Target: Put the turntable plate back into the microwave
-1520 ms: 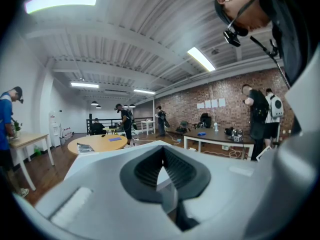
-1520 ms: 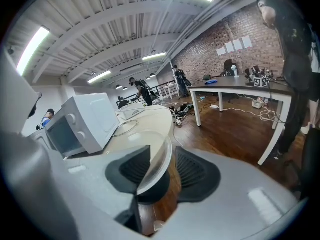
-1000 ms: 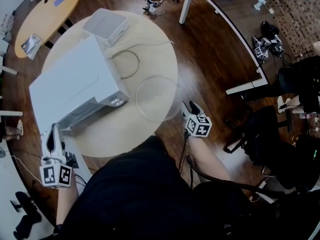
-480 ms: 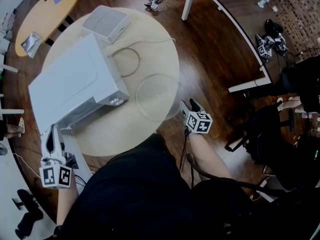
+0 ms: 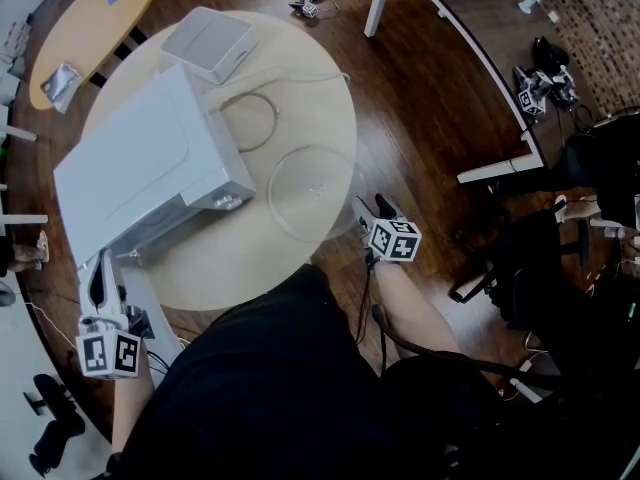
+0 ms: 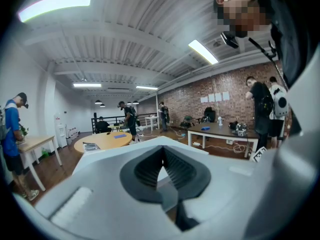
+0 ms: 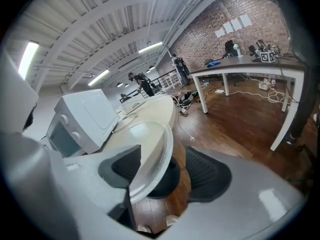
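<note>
Glass plate [image 5: 313,193] on the table [image 5: 250,258], rim between the jaws of the right gripper [image 7: 167,171], which have just been opening wide; left gripper [image 6: 161,169] pinched together.

We wear a black top [image 5: 270,388], its short sleeve ending well behind our left gripper [image 5: 97,268]. That gripper has a pale grey shell and black ribbed pads [image 6: 145,171]. At its rear sits a cube [image 5: 110,353] of black-and-white square markers.

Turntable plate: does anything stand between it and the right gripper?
Nothing visible does. The turntable plate has its rim between the jaws of the right gripper, which have just been opening and stand apart around it.
</note>
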`<state>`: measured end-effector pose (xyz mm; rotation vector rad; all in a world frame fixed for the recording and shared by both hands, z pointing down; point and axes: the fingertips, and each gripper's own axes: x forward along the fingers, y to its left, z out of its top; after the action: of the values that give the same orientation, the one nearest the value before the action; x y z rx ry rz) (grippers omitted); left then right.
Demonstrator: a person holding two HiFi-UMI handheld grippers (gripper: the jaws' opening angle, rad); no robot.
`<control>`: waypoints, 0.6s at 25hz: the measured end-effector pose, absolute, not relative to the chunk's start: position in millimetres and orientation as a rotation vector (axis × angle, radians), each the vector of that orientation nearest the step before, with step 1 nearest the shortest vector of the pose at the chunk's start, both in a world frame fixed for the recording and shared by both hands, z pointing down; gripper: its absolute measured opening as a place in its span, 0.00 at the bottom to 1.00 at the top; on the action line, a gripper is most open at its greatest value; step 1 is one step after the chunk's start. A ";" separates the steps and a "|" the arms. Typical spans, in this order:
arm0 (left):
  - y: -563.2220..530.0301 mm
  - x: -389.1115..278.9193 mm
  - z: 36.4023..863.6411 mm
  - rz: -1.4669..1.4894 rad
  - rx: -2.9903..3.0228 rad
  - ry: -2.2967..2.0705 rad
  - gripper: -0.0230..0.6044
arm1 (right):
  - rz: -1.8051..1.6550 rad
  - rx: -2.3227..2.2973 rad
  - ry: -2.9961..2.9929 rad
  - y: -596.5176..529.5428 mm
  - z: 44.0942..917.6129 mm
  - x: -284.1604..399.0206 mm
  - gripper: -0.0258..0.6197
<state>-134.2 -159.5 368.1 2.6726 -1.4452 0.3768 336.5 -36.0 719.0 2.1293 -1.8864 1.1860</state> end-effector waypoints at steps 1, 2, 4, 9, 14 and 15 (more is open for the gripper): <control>-159.2 -134.3 367.9 0.377 2.672 -1.448 0.05 | 1.189 2.127 -1.889 -36.7 719.3 336.1 0.47; -159.1 -134.0 367.8 0.377 2.670 -1.450 0.05 | 1.192 2.123 -1.893 -37.2 719.6 336.1 0.47; -159.3 -133.2 367.9 0.378 2.666 -1.454 0.05 | 1.201 2.118 -1.900 -38.4 720.2 336.9 0.47; -159.3 -133.0 368.6 0.387 2.654 -1.467 0.05 | 1.258 2.092 -1.936 -43.4 722.5 332.8 0.51; -158.7 -130.4 369.7 0.395 2.648 -1.472 0.05 | 1.336 2.055 -1.984 -48.0 725.4 326.6 0.53; -158.2 -130.1 370.0 0.397 2.646 -1.474 0.05 | 1.351 2.049 -1.986 -47.7 727.2 326.1 0.53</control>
<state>-130.1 -158.2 370.0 2.6458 -1.4739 0.3969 326.1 -47.7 727.2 2.0494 -1.9860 1.3507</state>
